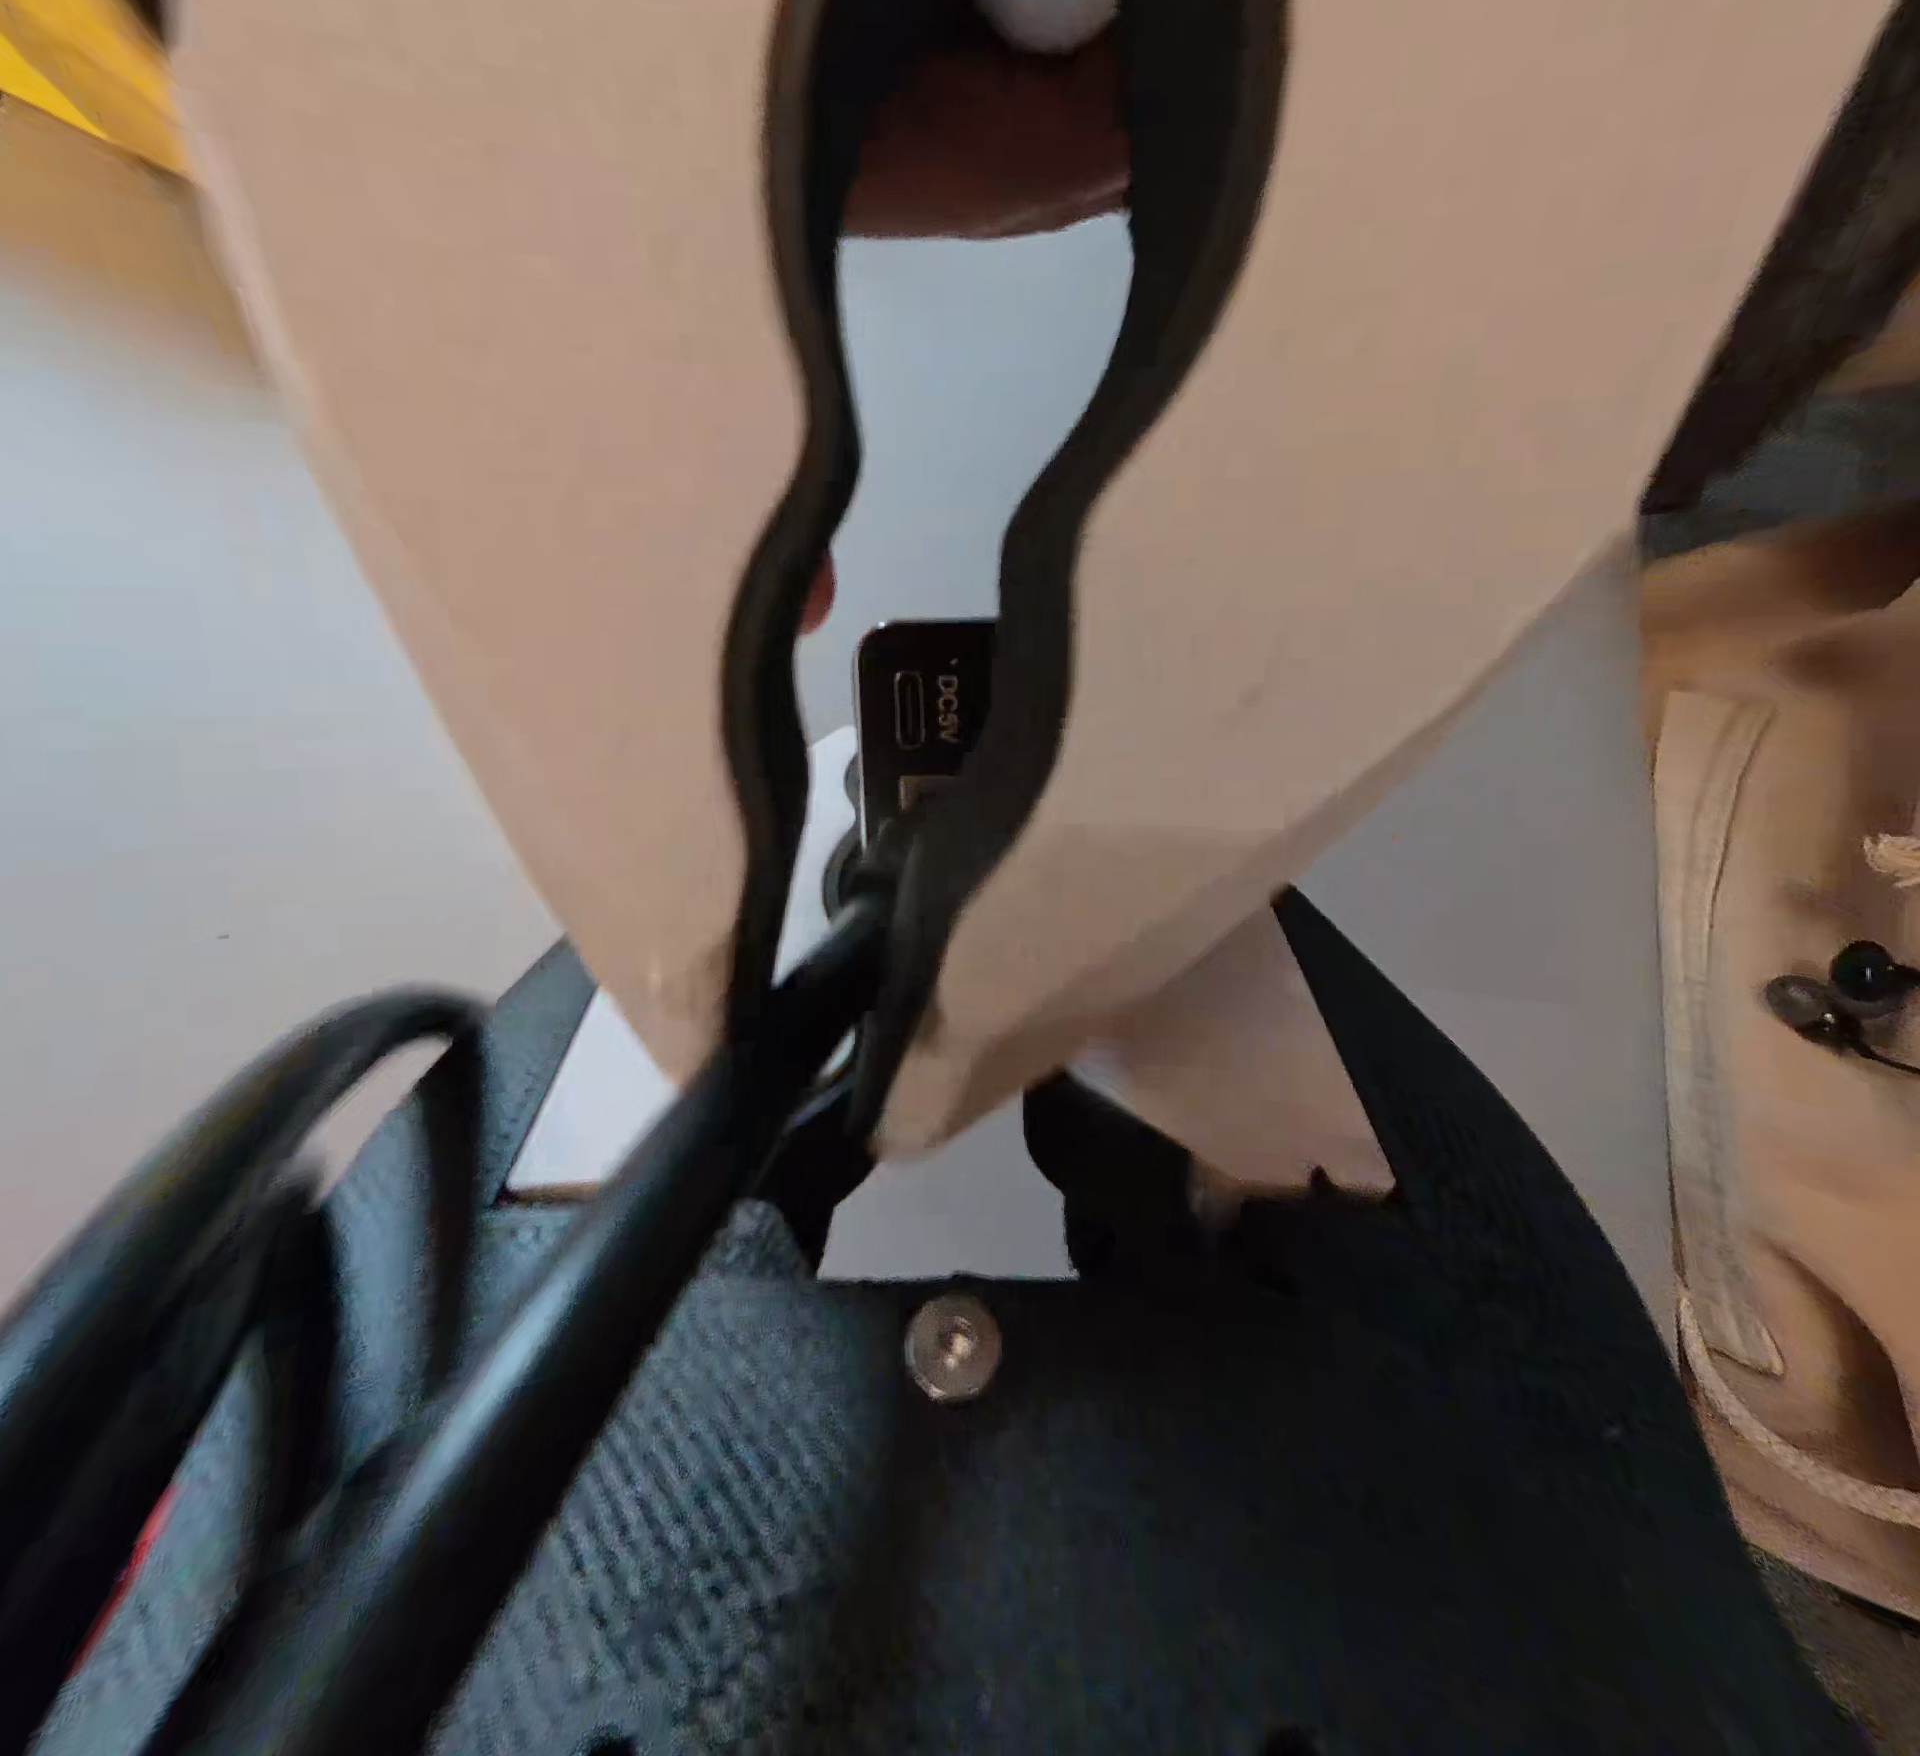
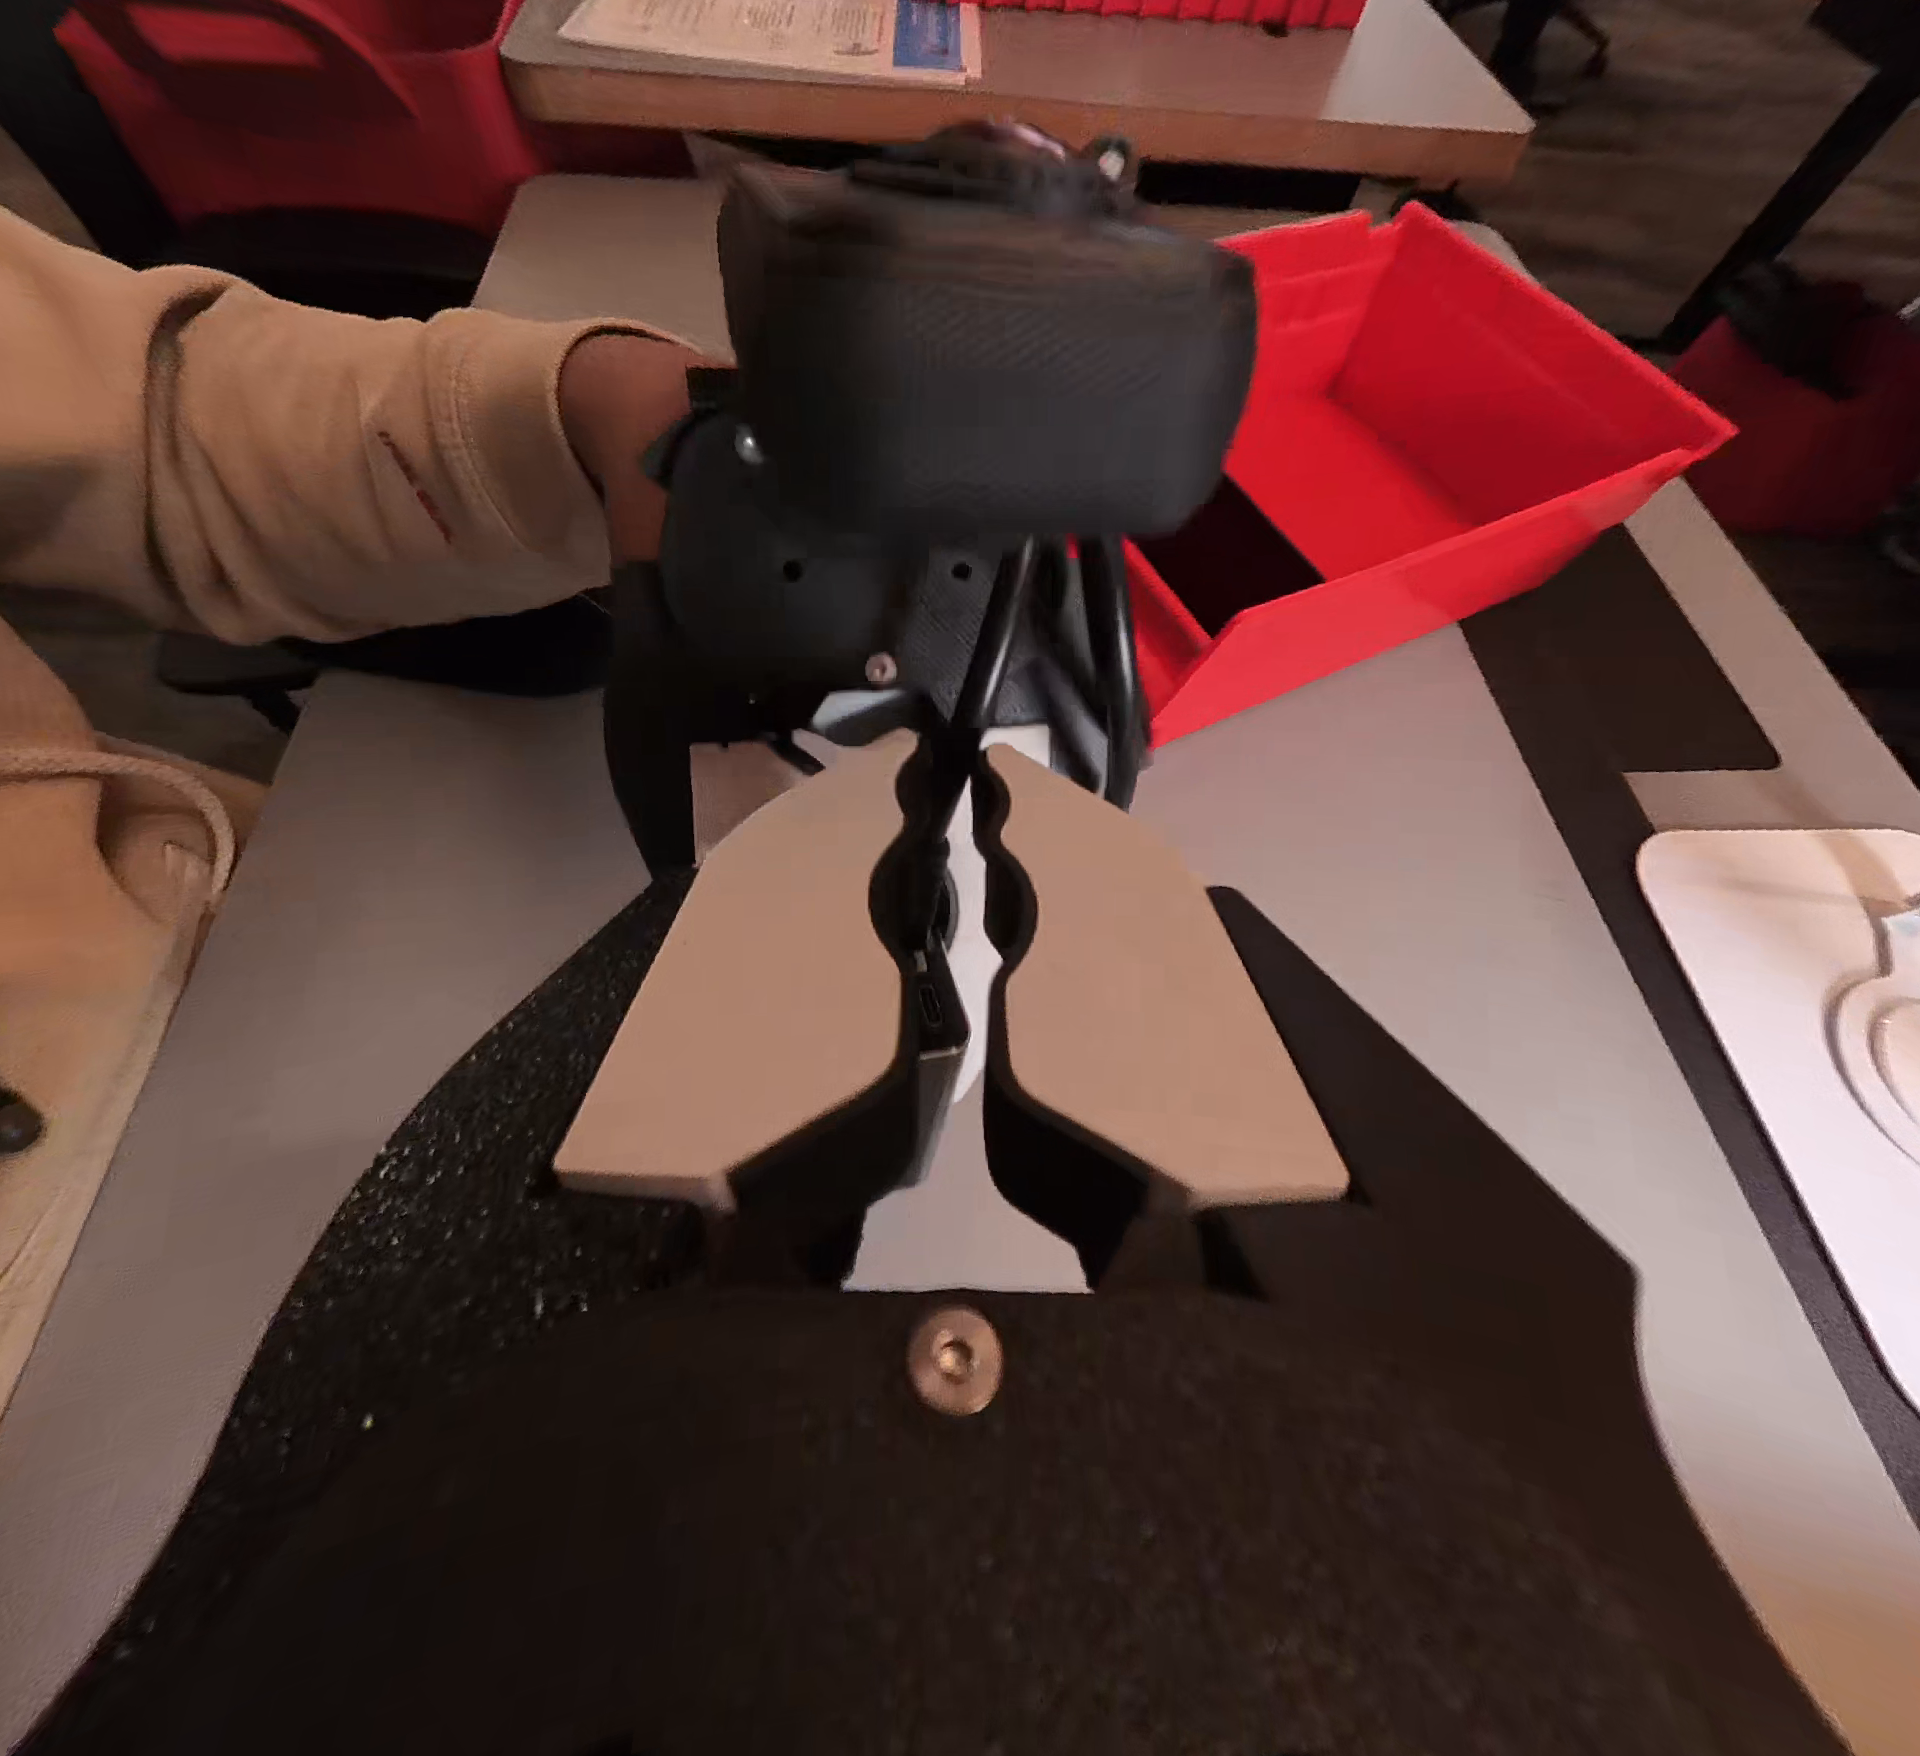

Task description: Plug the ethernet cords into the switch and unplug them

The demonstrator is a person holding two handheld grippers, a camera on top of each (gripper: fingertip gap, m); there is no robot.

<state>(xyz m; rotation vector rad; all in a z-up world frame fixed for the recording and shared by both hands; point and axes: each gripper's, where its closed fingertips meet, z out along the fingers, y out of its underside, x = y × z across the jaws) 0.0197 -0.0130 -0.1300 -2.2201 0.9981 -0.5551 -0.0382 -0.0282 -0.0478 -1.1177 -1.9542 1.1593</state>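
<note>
right wrist view looks down over a grey table (image 2: 416, 875). the right gripper (image 2: 951, 771) points away from the camera, its beige fingers (image 2: 748, 979) with wavy black pads drawn nearly together. low in the slot between them sits the switch (image 2: 935, 1052), a small, slim, dark metallic box seen edge-on. it lies against the left-side pad, with a thin light gap on its other side. one narrow oval port shows on its end face.

a thin black ethernet cord (image 2: 982, 657) leaves the far end of the switch and runs up the slot. it passes out between the fingertips, which close around it. the pads hide the joint between cord and switch.

just beyond the tips is the left gripper (image 2: 977, 376), a blurred black body held by a hand (image 2: 623, 428) in a tan sleeve. i cannot tell how its fingers stand. more black cables hang beneath it. a red bin (image 2: 1455, 418) stands behind it on the table.

left wrist view is crowded by the right gripper's beige fingers, which come down from the top and hide the left gripper's own fingers. the switch's port face shows in their gap, and the cord is nipped at their tips.
</note>
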